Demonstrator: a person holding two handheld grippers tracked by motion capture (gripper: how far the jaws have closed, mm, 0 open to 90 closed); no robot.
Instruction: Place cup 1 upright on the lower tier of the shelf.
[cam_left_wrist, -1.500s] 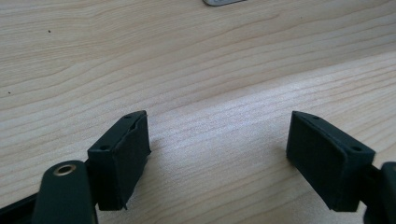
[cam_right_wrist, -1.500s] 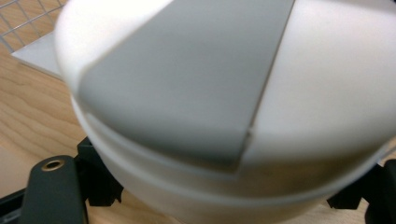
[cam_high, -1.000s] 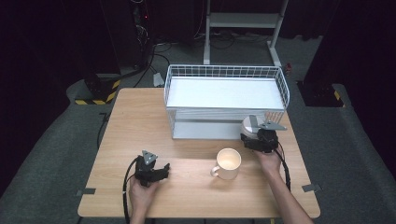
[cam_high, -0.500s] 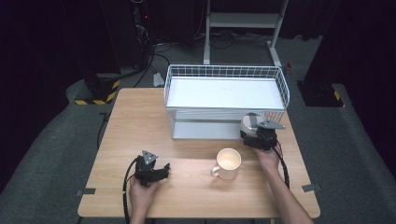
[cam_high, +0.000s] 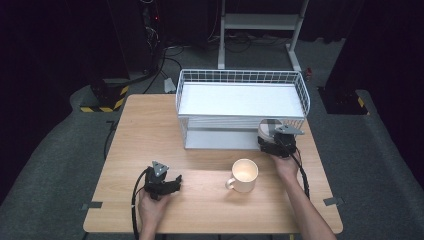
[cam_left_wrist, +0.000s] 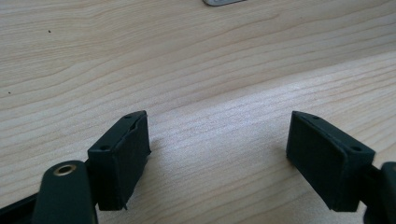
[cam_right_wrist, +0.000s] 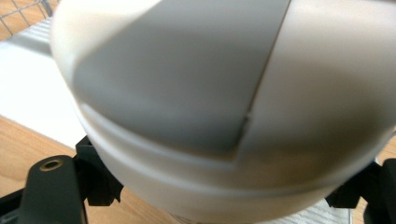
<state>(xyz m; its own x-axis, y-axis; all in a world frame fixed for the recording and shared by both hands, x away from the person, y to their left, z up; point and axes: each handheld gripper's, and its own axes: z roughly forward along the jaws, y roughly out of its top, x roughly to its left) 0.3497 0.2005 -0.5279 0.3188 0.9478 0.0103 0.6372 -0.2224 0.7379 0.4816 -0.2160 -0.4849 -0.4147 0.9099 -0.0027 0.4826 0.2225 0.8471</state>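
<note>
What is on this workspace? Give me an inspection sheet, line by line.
Surface: wooden table, bare in front of the left tool.
Job's things: cream mug upright near the front; white wire basket at the back; grey-and-white round object in the right tool.
Clutter: nothing seen.
Grippers: left tool open, low over the table; right tool shut on the round object, by the basket.
Cables: one trails from each tool.
Surroundings: dark floor, white stand, floor cables.

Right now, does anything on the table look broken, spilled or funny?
Nothing looks broken or spilled. The mug stands upright on the table, and the wire basket sits straight. One thing is off the table: the right tool holds a grey-and-white round thing at the basket's front right corner. The left tool rests open, holding nothing.
</note>
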